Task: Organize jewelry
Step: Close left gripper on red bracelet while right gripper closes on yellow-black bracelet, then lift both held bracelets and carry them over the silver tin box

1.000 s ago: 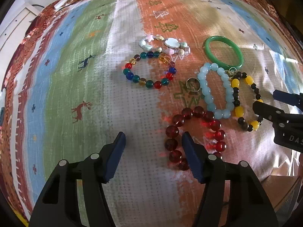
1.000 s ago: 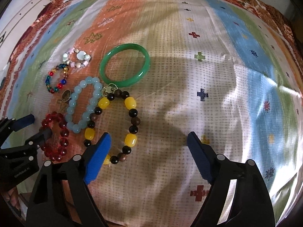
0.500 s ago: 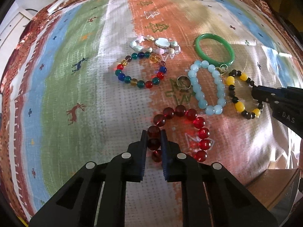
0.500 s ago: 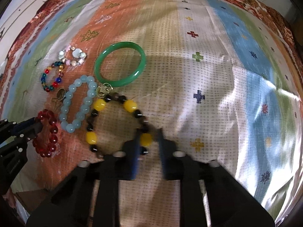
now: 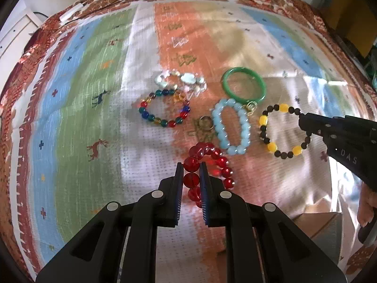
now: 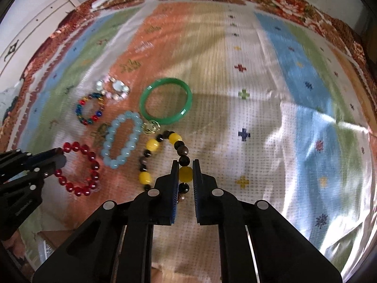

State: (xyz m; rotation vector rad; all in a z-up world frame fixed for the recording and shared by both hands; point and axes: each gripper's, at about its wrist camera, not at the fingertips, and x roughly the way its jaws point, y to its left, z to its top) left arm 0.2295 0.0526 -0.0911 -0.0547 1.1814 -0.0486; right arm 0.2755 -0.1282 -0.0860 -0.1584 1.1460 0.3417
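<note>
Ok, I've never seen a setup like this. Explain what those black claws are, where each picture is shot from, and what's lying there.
No robot here: a person holds a two-finger claw in each hand, with a wide-angle camera on each looking along its fingers. One picture comes from the left claw, the other from the right claw.

On the striped cloth lie bracelets: a red bead bracelet, a yellow and black bead bracelet, a pale blue one, a multicoloured one, a shell one, plus a green bangle and a small ring.

The left claw is shut on the red bracelet, the right on the yellow and black one.
</note>
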